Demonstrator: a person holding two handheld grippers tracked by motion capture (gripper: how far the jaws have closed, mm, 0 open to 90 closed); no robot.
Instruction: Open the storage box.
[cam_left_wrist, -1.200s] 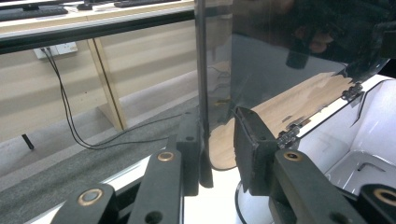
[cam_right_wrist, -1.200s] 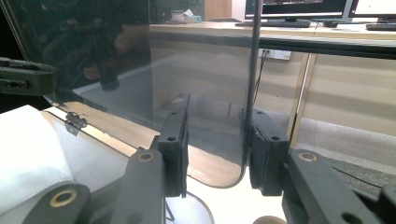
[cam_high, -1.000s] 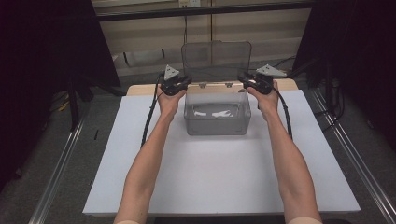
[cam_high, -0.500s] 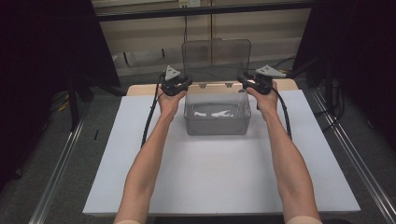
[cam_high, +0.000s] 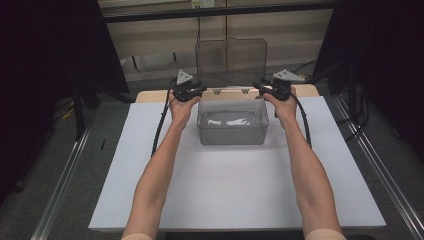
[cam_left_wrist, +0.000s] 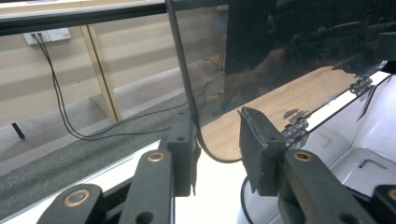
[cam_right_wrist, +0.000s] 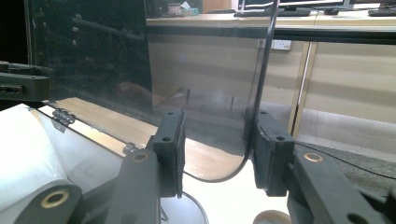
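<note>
From the high view, a clear plastic box (cam_high: 233, 121) sits near the far edge of the table (cam_high: 240, 200), its see-through lid (cam_high: 231, 62) standing straight up. The left tongs (cam_high: 196, 91) and right tongs (cam_high: 261, 86) sit at the lid's two bottom corners. White bits lie inside the box, too blurry to name.

In the left gripper view, the left tongs (cam_left_wrist: 215, 144) have just been opening, with the lid's edge (cam_left_wrist: 187, 88) between the jaws, close to one pad. Metal hinges (cam_left_wrist: 296, 129) show.

In the right gripper view, the right tongs (cam_right_wrist: 215, 151) stand open around the lid (cam_right_wrist: 261, 70).
</note>
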